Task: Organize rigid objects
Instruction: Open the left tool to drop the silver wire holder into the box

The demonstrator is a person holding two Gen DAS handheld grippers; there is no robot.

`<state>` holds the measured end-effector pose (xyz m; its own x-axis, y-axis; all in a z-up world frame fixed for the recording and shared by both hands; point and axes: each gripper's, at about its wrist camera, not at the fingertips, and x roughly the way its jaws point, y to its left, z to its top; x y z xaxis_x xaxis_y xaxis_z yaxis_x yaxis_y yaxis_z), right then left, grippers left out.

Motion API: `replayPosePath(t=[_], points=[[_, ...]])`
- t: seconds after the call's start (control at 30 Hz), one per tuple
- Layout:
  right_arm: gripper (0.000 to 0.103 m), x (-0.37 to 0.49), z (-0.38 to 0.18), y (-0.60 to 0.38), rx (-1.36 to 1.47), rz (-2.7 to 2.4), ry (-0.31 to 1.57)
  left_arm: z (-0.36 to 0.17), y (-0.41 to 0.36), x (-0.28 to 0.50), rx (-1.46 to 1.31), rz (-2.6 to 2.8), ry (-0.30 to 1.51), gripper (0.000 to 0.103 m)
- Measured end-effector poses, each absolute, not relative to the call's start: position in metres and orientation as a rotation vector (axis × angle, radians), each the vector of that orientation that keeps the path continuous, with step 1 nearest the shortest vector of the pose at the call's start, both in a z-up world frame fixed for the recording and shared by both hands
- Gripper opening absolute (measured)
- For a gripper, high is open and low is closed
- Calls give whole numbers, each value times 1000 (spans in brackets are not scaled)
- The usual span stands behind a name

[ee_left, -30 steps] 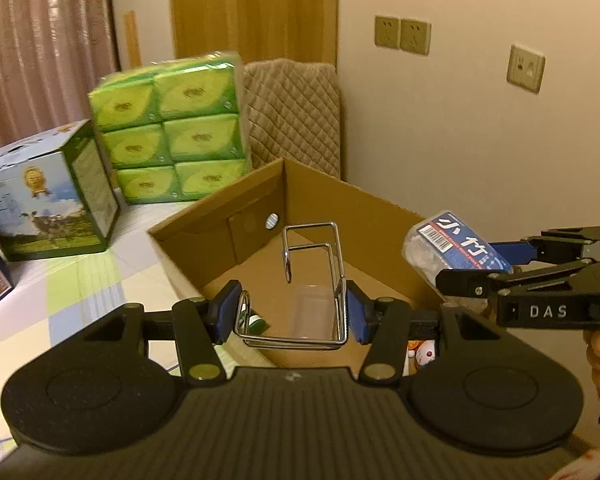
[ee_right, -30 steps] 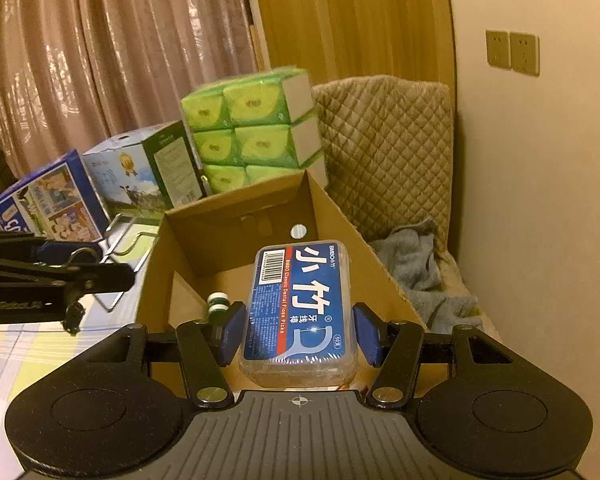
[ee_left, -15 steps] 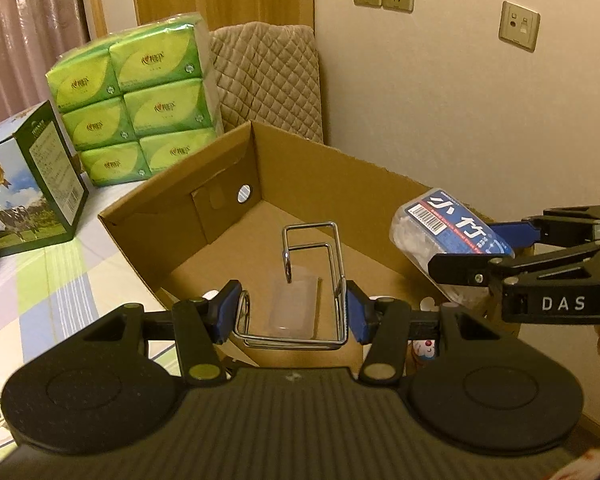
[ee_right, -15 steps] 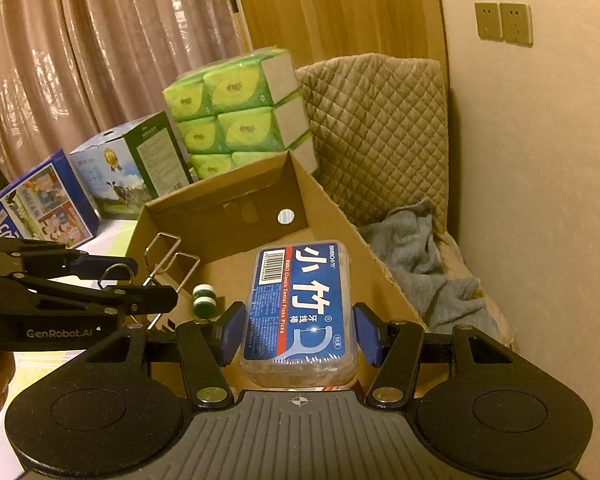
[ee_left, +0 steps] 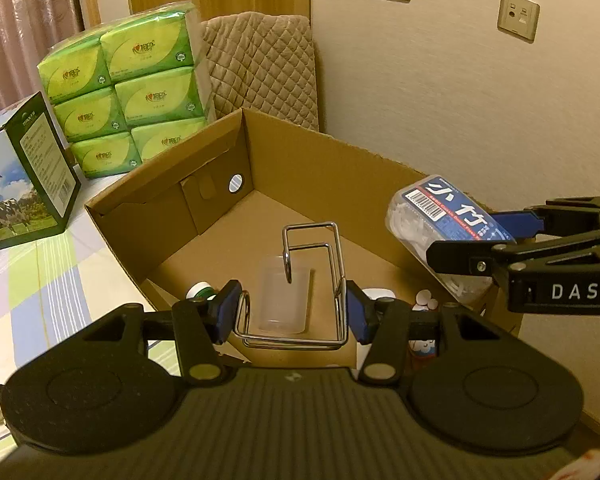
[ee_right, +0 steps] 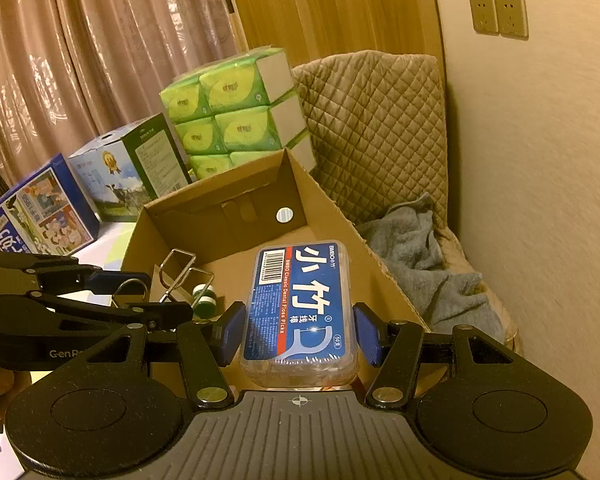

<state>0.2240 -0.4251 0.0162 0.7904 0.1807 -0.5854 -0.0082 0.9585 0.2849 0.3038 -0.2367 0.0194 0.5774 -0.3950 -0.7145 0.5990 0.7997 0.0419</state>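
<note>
My left gripper (ee_left: 292,312) is shut on a chrome wire rack (ee_left: 308,245), its blue pads pressing the rack's two sides. It hangs over the near end of an open cardboard box (ee_left: 320,160). On the box floor under the rack lie a clear plastic cup (ee_left: 284,300) and a green-capped bottle (ee_left: 199,290). My right gripper (ee_right: 300,332) is shut on a clear floss-pick box (ee_right: 300,304) with a blue label, above the cardboard box's right wall (ee_right: 332,200). The left view shows the floss-pick box (ee_left: 452,216) at its right. The left gripper (ee_right: 148,296) shows at the right view's left.
Green tissue packs (ee_left: 128,88) and a milk carton box (ee_left: 24,184) stand behind the cardboard box on a checked cloth (ee_left: 40,280). A quilted cushion (ee_left: 260,64) leans on the wall. A grey cloth (ee_right: 420,248) lies right of the box. Small white items (ee_left: 426,300) lie inside.
My left gripper has moved in over the cardboard box and down with the wire rack. The right gripper with the floss-pick box has hardly moved.
</note>
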Motion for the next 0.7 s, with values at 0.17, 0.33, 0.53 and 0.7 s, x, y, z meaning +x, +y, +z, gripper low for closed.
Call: replayPosePath(t=[0.17,0.33,0.53,0.7], points=[[55,224,17,-425,276,103,655,20,-233,303,279,-581,752,67],[55,225,16,-425,276,103,657,22,-224,301,262,-560,740,67],[55,224,15,-422,280,105,663,29,-215,300,249,-544,723,67],[55,225,17,-418,280,111,661,32,-211,298,253,-540,717,67]])
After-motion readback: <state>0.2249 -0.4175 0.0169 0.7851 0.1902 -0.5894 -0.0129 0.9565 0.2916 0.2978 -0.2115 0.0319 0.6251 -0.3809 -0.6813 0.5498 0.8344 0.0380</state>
